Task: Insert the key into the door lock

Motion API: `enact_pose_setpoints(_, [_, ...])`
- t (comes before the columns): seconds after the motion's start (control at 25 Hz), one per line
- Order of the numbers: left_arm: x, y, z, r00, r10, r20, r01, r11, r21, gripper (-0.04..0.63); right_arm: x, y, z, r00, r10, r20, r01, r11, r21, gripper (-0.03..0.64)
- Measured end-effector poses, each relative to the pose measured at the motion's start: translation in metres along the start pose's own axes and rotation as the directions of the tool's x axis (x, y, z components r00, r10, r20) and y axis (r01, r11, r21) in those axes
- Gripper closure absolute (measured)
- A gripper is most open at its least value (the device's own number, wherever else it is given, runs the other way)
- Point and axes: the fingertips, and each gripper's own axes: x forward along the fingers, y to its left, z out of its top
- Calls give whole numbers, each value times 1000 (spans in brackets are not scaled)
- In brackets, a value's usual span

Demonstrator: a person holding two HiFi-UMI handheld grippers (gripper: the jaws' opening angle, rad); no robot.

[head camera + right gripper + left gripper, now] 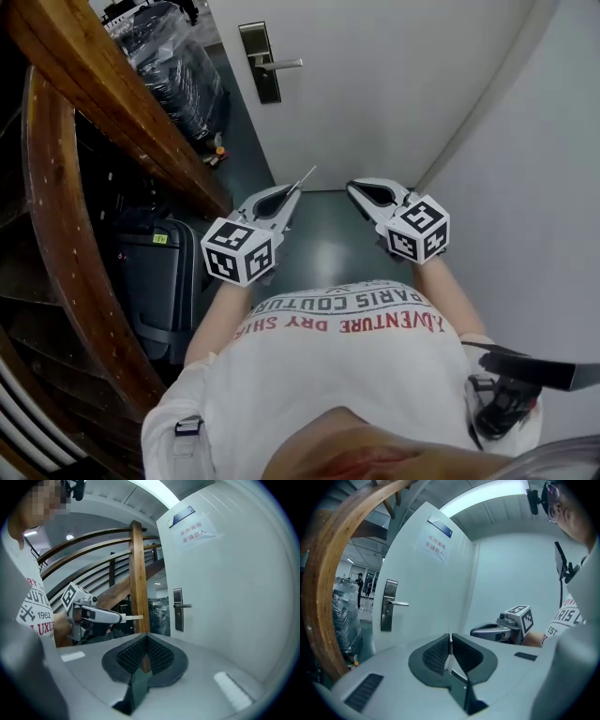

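Two grippers hang well short of the far white door [394, 84], so approach step, I'd say: left gripper [291, 192] clamps the thin silvery metal key [306, 177], right gripper [356, 189] closed on nothing; next needs the key tip carried to the dark metal lock plate [260, 66] far left.

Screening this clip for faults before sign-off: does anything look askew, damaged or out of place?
Nothing stands out. The key sits pinched in the left gripper, blade pointing toward the white door; the right gripper is shut and empty, and the lever handle sits level.
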Motion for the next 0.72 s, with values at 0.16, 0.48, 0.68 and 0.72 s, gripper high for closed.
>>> enact_pose_setpoints(0.16, [24, 21, 17, 1000, 15, 15, -15, 1000, -10, 574, 14, -36, 15, 1000, -6, 20, 6, 1000, -10, 614])
enact_pose_setpoints(0.48, [51, 79, 26, 999, 36, 37, -33, 998, -62, 574, 63, -74, 22, 1000, 13, 3, -13, 999, -37, 614])
enact_pose_setpoints(0.68, [81, 128, 35, 999, 23, 26, -21, 997, -75, 574, 105, -102, 32, 999, 19, -44, -22, 997, -76, 615])
enact_pose_setpoints(0.72, [86, 137, 37, 999, 21, 24, -19, 997, -77, 574, 114, -109, 35, 999, 18, -49, -22, 997, -80, 614])
